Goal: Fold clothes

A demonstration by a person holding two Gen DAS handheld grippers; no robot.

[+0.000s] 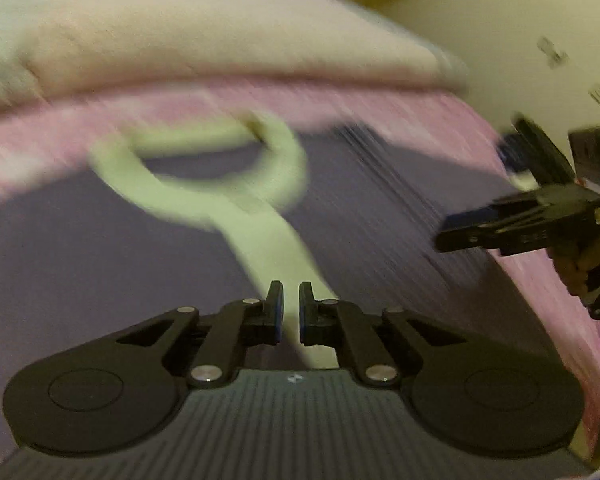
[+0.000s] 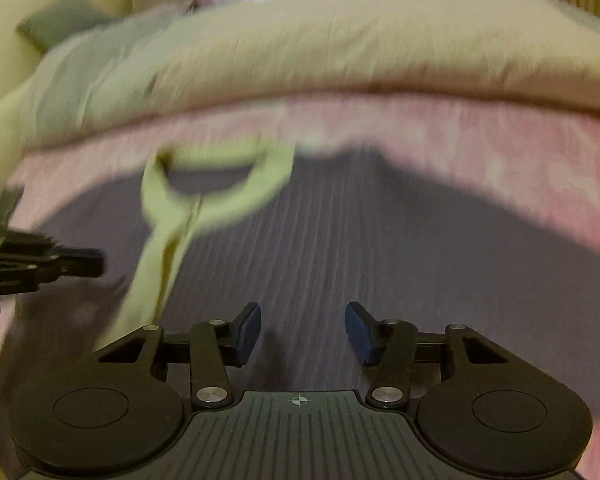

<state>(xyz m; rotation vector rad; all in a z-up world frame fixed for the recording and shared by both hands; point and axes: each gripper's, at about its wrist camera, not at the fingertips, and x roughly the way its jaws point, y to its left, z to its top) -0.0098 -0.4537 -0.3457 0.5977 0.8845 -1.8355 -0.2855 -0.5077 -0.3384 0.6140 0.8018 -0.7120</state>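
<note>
A grey-purple striped shirt point(image 1: 100, 240) with a pale green collar and button placket point(image 1: 256, 232) lies spread on the pink bed sheet point(image 1: 420, 108). My left gripper point(image 1: 291, 312) sits over the lower placket, its jaws nearly closed with a narrow gap; the placket runs between them. In the right wrist view the shirt point(image 2: 380, 248) fills the middle and its collar point(image 2: 216, 184) lies to the upper left. My right gripper point(image 2: 303, 332) is open and empty just above the cloth. Each gripper shows in the other's view: right gripper point(image 1: 500, 232), left gripper point(image 2: 60, 266). Both views are motion-blurred.
A folded cream duvet point(image 2: 380, 40) lies across the bed behind the shirt, also in the left wrist view point(image 1: 180, 40). A grey-green pillow point(image 2: 60, 20) sits at the far left. A pale wall point(image 1: 520, 40) stands to the right of the bed.
</note>
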